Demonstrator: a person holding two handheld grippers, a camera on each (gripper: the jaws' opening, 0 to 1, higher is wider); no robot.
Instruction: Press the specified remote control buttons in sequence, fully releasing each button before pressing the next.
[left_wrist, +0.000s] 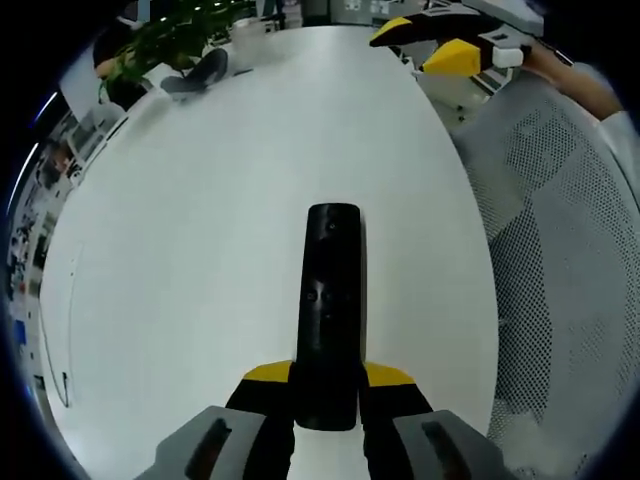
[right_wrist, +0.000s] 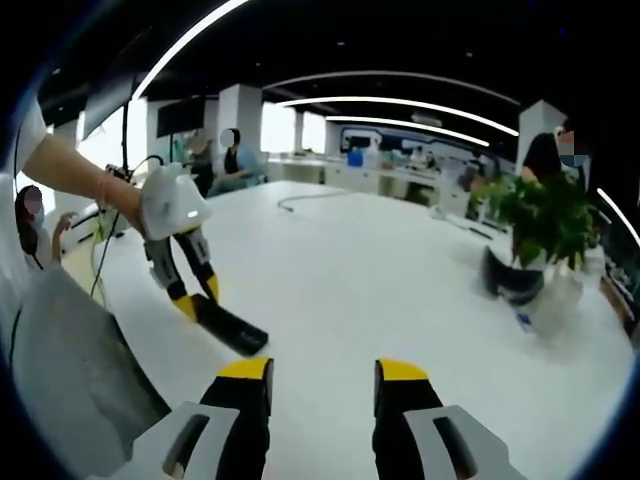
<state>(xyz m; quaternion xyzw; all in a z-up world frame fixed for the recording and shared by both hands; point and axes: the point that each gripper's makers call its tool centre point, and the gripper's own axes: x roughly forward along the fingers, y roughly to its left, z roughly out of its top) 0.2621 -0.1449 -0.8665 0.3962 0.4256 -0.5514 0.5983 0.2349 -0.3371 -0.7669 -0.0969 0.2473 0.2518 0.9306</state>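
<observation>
The left tongs, yellow-tipped and black-fingered, are clamped on the near end of a slim black plastic remote control, holding it out ahead of them above the white oval surface. The right tongs hang with their jaws apart and nothing between them, well apart from the remote, which lies ahead and to their left in the right gripper view.

The risk, as it looks from here: the grip sits only on the remote's tail, so a firm press near the far end could lever it down or twist it out of the left tongs. A wide tip could also catch two buttons at once (the keys look small and close-set), and a hasty lift could blur the full release the task demands.

The remote is a long, narrow, matte bar with a rounded far end; faint buttons show near its middle, their markings too small to read.
</observation>
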